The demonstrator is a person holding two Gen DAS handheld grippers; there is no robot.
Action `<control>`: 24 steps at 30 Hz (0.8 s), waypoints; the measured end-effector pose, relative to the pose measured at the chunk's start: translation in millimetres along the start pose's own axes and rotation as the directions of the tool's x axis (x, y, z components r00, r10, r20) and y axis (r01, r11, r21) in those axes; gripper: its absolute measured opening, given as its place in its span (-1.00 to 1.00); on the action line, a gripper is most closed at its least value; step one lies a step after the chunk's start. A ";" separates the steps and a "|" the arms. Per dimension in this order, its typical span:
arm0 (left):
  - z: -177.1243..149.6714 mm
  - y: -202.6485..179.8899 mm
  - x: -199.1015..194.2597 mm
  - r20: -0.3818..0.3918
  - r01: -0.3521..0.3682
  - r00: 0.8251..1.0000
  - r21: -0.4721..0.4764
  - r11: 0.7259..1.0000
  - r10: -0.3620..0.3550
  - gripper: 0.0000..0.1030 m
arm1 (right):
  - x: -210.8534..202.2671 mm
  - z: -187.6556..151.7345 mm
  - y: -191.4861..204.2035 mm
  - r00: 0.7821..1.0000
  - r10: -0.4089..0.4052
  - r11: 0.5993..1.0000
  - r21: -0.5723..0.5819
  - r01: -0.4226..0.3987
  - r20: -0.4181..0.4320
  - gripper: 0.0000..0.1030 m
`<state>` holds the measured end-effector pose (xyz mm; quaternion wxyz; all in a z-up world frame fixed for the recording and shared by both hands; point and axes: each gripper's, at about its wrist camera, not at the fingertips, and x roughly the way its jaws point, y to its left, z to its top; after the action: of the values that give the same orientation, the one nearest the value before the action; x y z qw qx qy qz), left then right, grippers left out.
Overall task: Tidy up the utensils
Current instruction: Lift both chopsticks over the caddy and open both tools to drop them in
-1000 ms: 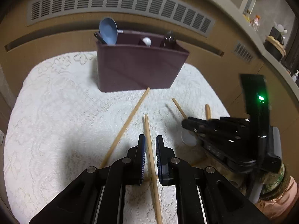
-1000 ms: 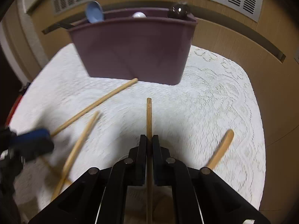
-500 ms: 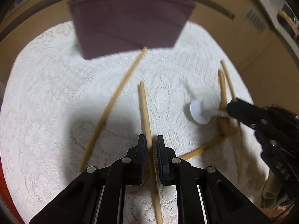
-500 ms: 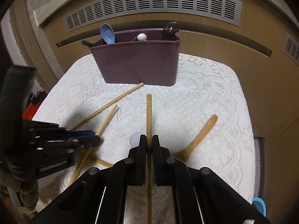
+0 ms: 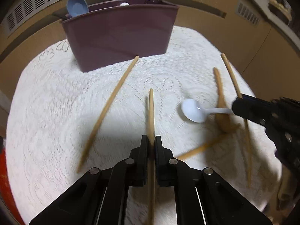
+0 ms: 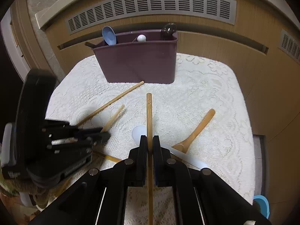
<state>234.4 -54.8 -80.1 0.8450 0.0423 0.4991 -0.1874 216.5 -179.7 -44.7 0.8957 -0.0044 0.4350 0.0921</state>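
Left hand-held gripper (image 5: 149, 143) clamps a chopstick (image 5: 151, 112); right hand-held gripper (image 6: 149, 142) clamps another chopstick (image 6: 149, 116). Both sticks point lengthwise at the holder (image 6: 138, 63), straight ahead, upper centre.

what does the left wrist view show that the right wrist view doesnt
Only the left wrist view: the left gripper shut on its own chopstick, and the white spoon almost whole.

Only the right wrist view: the right gripper shut on another chopstick, and a blue object at the lower right edge.

Both: the purple caddy, the lace cloth, the wooden spoon, and a loose chopstick reaching the caddy's base.
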 end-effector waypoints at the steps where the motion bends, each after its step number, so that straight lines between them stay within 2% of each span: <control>1: -3.0 1.0 -5.5 0.010 0.013 1.000 -0.008 1.000 -0.013 -0.87 | -2.2 -0.4 0.0 1.000 0.001 1.000 -0.001 -0.001 0.004 -0.88; 5: -3.3 6.6 -29.1 0.075 0.039 0.997 -0.042 0.998 -0.035 -0.87 | -8.4 -0.4 -0.7 1.000 0.007 1.000 0.005 -0.007 0.014 -0.88; 8: 4.0 6.2 -54.3 0.163 0.049 0.986 -0.065 0.997 -0.038 -0.87 | -15.2 0.2 -0.6 0.999 0.030 0.999 0.016 -0.030 0.025 -0.88; 13: 10.9 7.8 -106.8 0.322 0.053 0.946 -0.062 0.997 -0.030 -0.87 | -35.8 6.0 -0.3 0.995 0.046 0.999 0.022 -0.048 0.085 -0.88; 16: 13.7 11.5 -129.4 0.384 0.055 0.923 -0.065 0.996 -0.026 -0.87 | -46.3 12.9 0.3 0.992 0.057 0.998 0.024 -0.061 0.114 -0.88; 19: 27.8 17.5 -155.6 0.451 0.081 0.892 -0.071 0.994 -0.040 -0.87 | -58.5 21.8 2.7 0.986 0.072 0.997 0.019 -0.075 0.148 -0.88; 23: 60.9 21.4 -205.6 0.577 0.097 0.815 -0.052 0.994 -0.050 -0.87 | -89.9 49.0 7.5 0.966 0.080 0.997 -0.012 -0.080 0.247 -0.88; 24: 71.4 20.0 -220.5 0.616 0.092 0.787 -0.038 0.995 -0.049 -0.87 | -102.5 60.8 7.9 0.955 0.091 0.996 -0.019 -0.090 0.283 -0.88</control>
<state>205.5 5.8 142.6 0.9545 -0.0675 0.2050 -0.2058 200.6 -183.1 73.6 0.9436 0.0261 0.3017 0.1340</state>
